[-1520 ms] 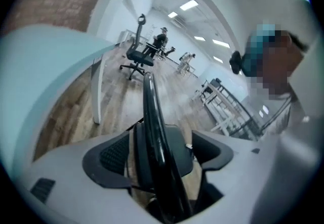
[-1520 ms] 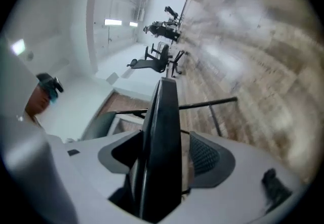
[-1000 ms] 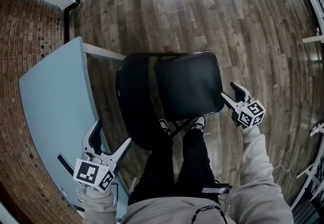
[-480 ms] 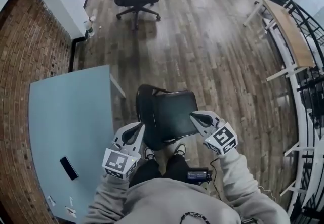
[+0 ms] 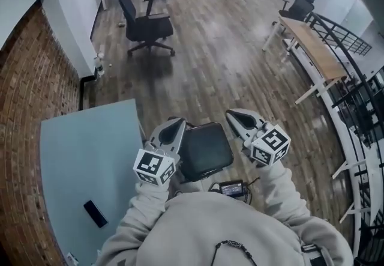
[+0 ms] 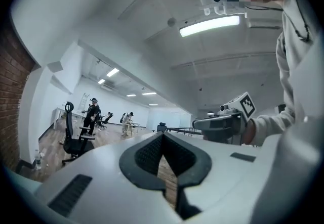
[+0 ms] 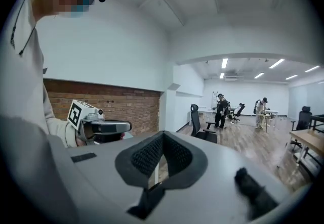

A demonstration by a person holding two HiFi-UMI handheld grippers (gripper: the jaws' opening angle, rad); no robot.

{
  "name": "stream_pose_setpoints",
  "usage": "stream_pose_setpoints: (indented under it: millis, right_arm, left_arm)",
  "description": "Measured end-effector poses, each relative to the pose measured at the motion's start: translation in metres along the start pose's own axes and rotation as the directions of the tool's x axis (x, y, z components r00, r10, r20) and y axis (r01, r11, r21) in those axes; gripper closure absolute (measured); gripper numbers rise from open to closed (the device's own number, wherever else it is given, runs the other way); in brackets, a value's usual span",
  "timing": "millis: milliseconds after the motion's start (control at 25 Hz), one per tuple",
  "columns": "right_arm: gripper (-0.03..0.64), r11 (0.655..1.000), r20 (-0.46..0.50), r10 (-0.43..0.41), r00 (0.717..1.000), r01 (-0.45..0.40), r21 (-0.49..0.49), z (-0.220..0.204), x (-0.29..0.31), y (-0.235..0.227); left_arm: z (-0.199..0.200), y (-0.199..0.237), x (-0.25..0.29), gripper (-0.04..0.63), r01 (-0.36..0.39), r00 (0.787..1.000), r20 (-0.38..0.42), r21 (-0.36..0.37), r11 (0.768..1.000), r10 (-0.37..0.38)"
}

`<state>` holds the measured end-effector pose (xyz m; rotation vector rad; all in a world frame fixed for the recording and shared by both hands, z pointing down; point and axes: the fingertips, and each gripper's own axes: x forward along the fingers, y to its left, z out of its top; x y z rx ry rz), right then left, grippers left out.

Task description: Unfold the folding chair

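Head view looks steeply down on the folding chair (image 5: 207, 149), which stands opened on the wood floor (image 5: 240, 60) close in front of the person, just beside the pale blue table (image 5: 78, 157). Only its black seat shows clearly. The backrest is mostly behind the left gripper (image 5: 176, 125), the legs are hidden under the seat, and the near edge is cut off by the person's grey sweatshirt (image 5: 198, 223). The right gripper (image 5: 233, 116) is held up over the seat's other side. In each gripper view the jaws are closed tip to tip with nothing between them, pointing out across the room. A dark phone (image 5: 96, 214) lies on the table.
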<state>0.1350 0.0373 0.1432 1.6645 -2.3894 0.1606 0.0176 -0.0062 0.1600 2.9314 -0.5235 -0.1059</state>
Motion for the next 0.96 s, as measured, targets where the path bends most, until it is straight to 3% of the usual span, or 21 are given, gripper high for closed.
stream_pose_setpoints:
  millis: [160,320,960]
  right_arm:
    - [0.609,0.999,0.060,-0.048,0.997,0.048,0.010,0.022,-0.013,0.009]
    - [0.609,0.996,0.109,-0.078,0.991,0.073,0.056,0.028,-0.026,0.013]
    - [0.609,0.984,0.041,-0.164,0.986,0.160,0.082,-0.022,-0.095,0.014]
  left_arm:
    - [0.023,-0.006,-0.012,0.592,0.049,0.999,0.015,0.056,0.997,-0.050]
    - [0.019,-0.010,-0.013,0.592,0.097,0.995,-0.001,0.033,0.995,-0.097]
    - [-0.010,-0.090,0.005,0.592,0.245,0.968,-0.058,0.048,0.968,-0.242]
